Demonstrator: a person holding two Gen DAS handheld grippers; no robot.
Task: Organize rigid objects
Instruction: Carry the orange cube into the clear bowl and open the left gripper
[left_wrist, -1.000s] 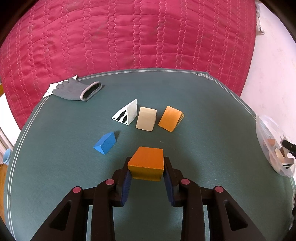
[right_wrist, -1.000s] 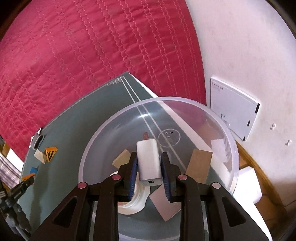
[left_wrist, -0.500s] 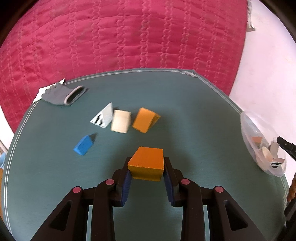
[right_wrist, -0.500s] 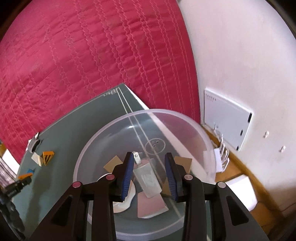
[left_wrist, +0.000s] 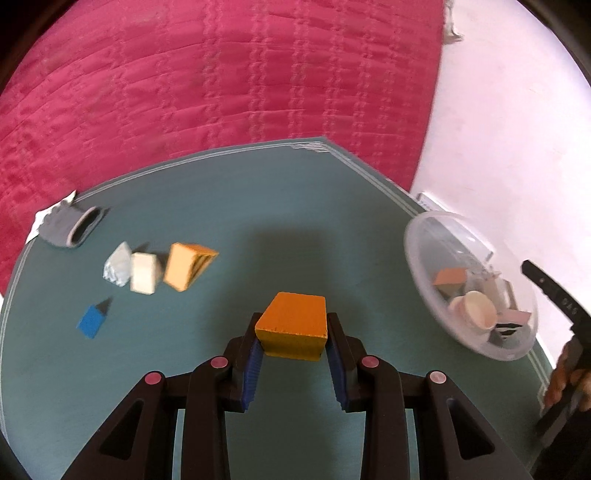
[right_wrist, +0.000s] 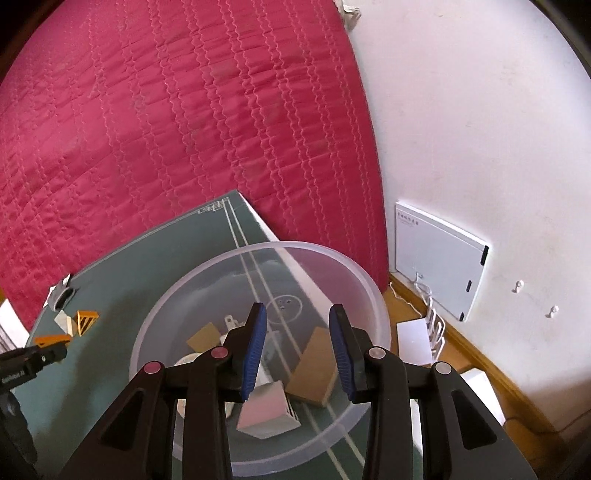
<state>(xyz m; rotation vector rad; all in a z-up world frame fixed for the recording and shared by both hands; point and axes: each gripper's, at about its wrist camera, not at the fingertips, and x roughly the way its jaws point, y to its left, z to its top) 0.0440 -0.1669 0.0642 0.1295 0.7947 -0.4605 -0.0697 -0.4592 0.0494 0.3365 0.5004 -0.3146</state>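
the left gripper (left_wrist: 293, 345) is clenched on an orange block (left_wrist: 293, 326), its blue pads pressed against the block's two sides, and holds it above the green table (left_wrist: 240, 206). taking the clear plastic bowl (left_wrist: 436, 306) as the landmark: the bowl sits at the table's right edge, and the held block is well to its left. further left of the bowl lie an orange wedge (left_wrist: 186, 266), a cream block (left_wrist: 144, 273) touching a pale striped wedge (left_wrist: 118, 267), and a blue block (left_wrist: 90, 321) a little nearer the camera. a grey glove (left_wrist: 70, 229) lies at the far left edge, well apart from the bowl.

the right gripper (right_wrist: 298, 350) hangs over the bowl (right_wrist: 373, 291), released; its jaws have just been opening and nothing is between the pads. below it in the bowl lie a tan wedge (right_wrist: 314, 365), a pale pink block (right_wrist: 264, 413) and other pieces partly hidden by the fingers. a hand (left_wrist: 569, 384) shows at the right edge of the left wrist view.
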